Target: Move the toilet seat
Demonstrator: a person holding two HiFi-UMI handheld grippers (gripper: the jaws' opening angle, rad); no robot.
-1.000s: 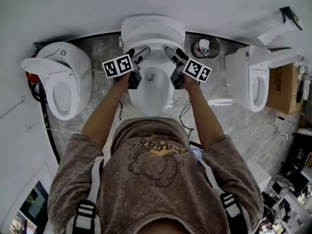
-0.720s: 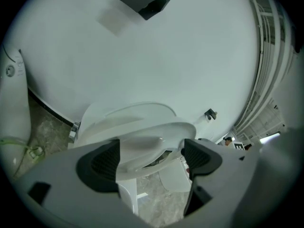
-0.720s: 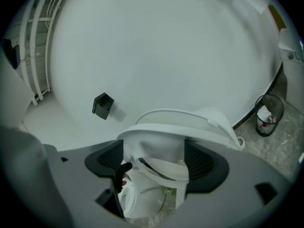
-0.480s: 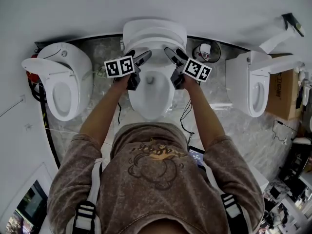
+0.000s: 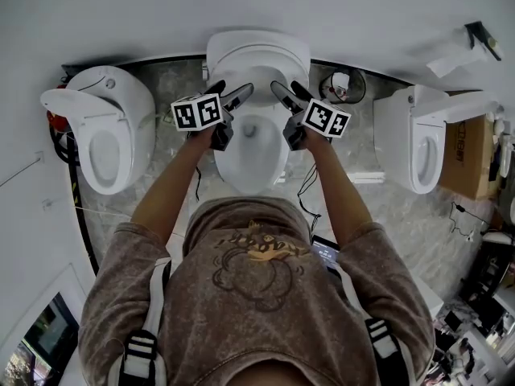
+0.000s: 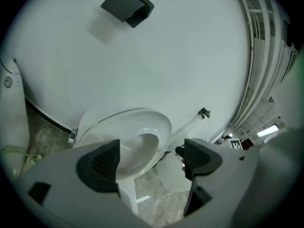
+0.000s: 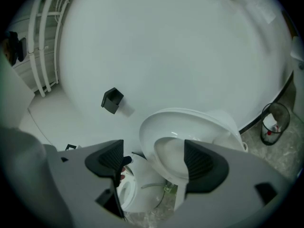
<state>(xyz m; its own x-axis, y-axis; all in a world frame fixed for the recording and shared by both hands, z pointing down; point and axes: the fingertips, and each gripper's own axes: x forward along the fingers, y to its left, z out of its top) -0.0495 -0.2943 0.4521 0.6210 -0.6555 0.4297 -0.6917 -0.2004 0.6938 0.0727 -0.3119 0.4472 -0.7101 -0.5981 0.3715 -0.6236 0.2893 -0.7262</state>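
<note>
Careful: left tool (image 5: pixel 231 92) and right tool (image 5: pixel 288 88) both wide, empty; glossy white oval toilet seat (image 7: pixel 148 127) may slip and slam.

Test or display room for sanitary ware rather than a home bathroom. Three fixtures stand in one row against a plain white wall (image 5: pixel 346 14) on a grey marble-patterned floor (image 5: pixel 386 207): a middle white ceramic toilet (image 5: pixel 249 155), a left white toilet (image 5: pixel 121 103) and a right white toilet (image 5: pixel 394 127). A brown cardboard box (image 5: pixel 471 147) and loose black cables (image 5: pixel 463 209) lie beside the last.
</note>
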